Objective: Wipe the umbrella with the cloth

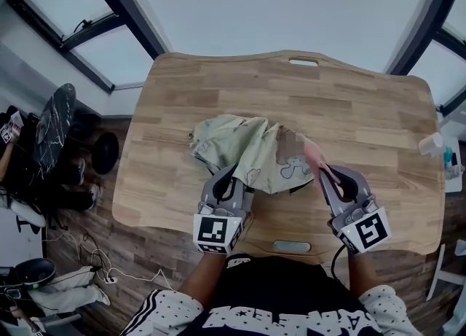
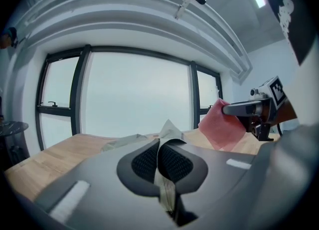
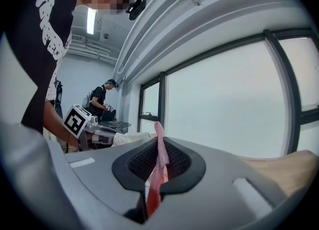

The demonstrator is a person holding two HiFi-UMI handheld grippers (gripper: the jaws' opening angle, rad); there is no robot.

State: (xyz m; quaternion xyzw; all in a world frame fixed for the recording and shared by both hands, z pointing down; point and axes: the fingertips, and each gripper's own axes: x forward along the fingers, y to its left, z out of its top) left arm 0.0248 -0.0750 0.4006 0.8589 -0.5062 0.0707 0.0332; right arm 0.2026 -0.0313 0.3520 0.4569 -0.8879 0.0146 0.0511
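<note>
A pale green umbrella [image 1: 251, 149] with cartoon prints lies crumpled in the middle of the wooden table [image 1: 349, 108]. My left gripper [image 1: 231, 176] is shut on a fold of its fabric [image 2: 167, 133], lifted off the table; the cloth runs between the pads. My right gripper [image 1: 328, 174] is shut on a pink cloth [image 1: 314, 157], held beside the umbrella's right side. From the left gripper view the pink cloth [image 2: 223, 126] hangs from the right gripper [image 2: 227, 109]. The right gripper view shows the pink cloth [image 3: 159, 159] pinched edge-on between the jaws.
A slot handle [image 1: 303, 61] is cut in the table's far edge, and another slot [image 1: 291, 245] sits at the near edge. A bottle [image 1: 431, 143] stands on a shelf at the right. A chair and cables are on the floor at left. A person [image 3: 101, 99] stands in the background.
</note>
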